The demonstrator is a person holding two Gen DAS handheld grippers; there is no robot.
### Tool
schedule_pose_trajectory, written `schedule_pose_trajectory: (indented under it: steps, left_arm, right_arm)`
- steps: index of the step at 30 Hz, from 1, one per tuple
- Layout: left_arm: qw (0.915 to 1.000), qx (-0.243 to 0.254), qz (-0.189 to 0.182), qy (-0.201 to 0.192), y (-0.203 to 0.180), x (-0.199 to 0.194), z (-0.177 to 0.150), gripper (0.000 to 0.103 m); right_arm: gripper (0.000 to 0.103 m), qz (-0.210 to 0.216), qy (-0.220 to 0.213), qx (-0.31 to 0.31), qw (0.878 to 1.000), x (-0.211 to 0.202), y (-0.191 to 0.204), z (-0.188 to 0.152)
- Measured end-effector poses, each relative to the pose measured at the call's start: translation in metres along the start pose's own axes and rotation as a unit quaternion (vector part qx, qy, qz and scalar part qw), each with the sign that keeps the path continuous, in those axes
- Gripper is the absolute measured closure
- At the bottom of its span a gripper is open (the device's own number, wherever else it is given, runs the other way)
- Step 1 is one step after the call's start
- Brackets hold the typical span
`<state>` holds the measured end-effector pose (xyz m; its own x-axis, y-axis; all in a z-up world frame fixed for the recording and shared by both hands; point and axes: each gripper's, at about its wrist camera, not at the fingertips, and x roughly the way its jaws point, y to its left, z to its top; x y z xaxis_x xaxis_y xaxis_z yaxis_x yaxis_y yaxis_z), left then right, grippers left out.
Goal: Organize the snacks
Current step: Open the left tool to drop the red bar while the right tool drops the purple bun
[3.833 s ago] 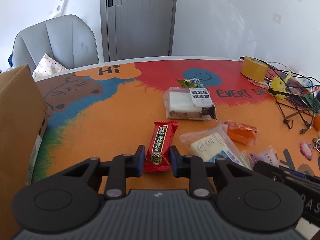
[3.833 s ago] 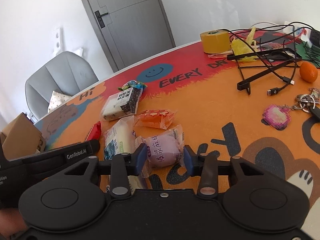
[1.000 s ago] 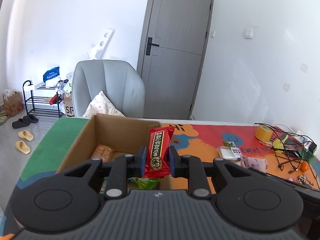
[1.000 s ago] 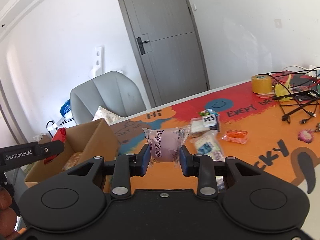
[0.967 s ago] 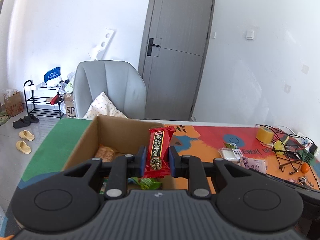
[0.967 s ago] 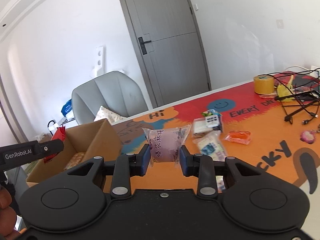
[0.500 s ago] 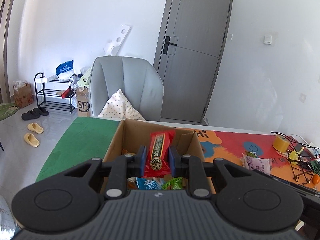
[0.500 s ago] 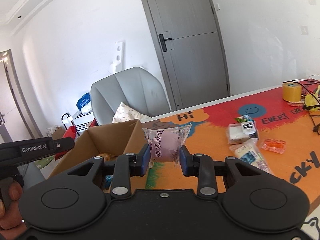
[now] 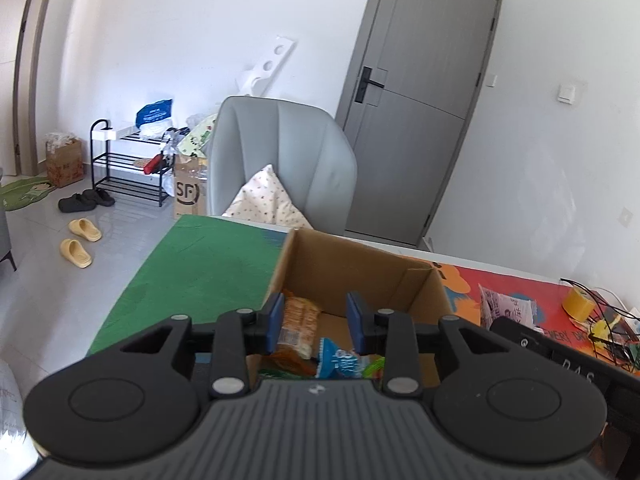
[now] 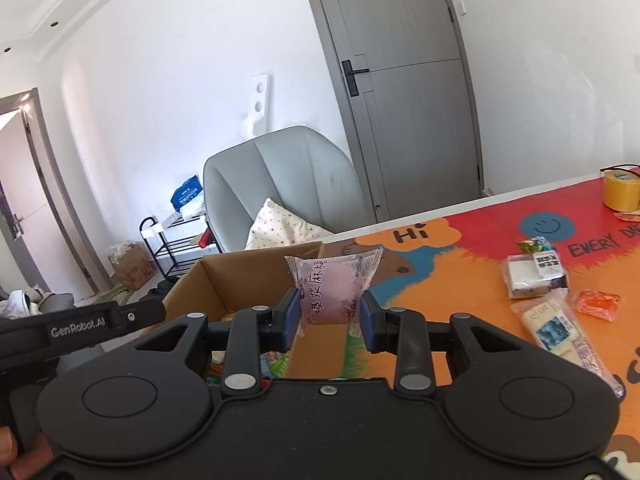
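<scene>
Half a second ago the left claw [image 9: 315, 322] pinched a red snack bar over the cardboard box [image 9: 352, 264]; now its fingers stand spread and empty above the opening, so the bar has probably dropped in among the packets [image 9: 298, 324] already lying there, though it is not plainly visible. That leaves the right claw [image 10: 329, 316], pressed onto the pink mochi packet [image 10: 330, 286], held just beyond the box's right wall and seemingly next to go in. The box sits at the bench's left end, near the green corner. More wrapped snacks [image 10: 534, 276] wait well apart toward the right edge of the bench [image 10: 452, 280]. The orange stretch between box and snacks is bare, giving room to swing across; the box's raised walls are what to clear.
</scene>
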<state>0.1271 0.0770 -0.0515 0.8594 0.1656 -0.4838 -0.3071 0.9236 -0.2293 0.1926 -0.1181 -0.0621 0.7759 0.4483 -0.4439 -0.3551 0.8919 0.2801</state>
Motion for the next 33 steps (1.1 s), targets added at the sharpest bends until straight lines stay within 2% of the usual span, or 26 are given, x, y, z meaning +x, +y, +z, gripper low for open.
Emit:
schedule_pose_trajectory:
  steps: [7,11,14,15,16,24,30,33]
  left_arm:
    - [0.9996,-0.018,0.020,-0.004,0.016,-0.006,0.004,0.056]
    - [0.9993,-0.022,0.031,0.000,0.023,-0.005,0.006,0.054]
    - [0.9990,-0.025,0.037,-0.005,0.026,-0.007,0.006,0.046]
    - [0.9989,-0.024,0.039,-0.006,0.026,-0.008,0.006,0.043]
    - [0.9989,-0.024,0.040,-0.007,0.027,-0.009,0.005,0.039]
    - [0.9978,-0.035,0.053,-0.016,0.022,-0.012,0.003,0.016]
    - [0.9985,-0.017,0.052,-0.005,0.006,-0.010,-0.002,0.015]
    - [0.9989,-0.012,0.044,-0.010,-0.003,-0.015,-0.004,0.010]
  right_arm:
    - [0.071,0.020,0.009,-0.008,1.000,0.017,0.019,0.004]
    - [0.070,0.031,0.009,-0.007,0.999,0.028,0.028,0.010]
    - [0.061,0.035,-0.005,-0.005,0.999,0.033,0.031,0.014]
    - [0.046,0.031,-0.006,-0.001,1.000,0.033,0.030,0.015]
    - [0.042,0.032,-0.008,0.005,0.999,0.031,0.028,0.014]
    - [0.042,0.014,-0.001,0.040,0.999,0.012,0.003,0.007]
    - [0.036,-0.009,0.007,0.057,0.998,-0.005,-0.019,-0.003]
    - [0.031,-0.022,0.010,0.060,0.998,-0.012,-0.028,-0.006]
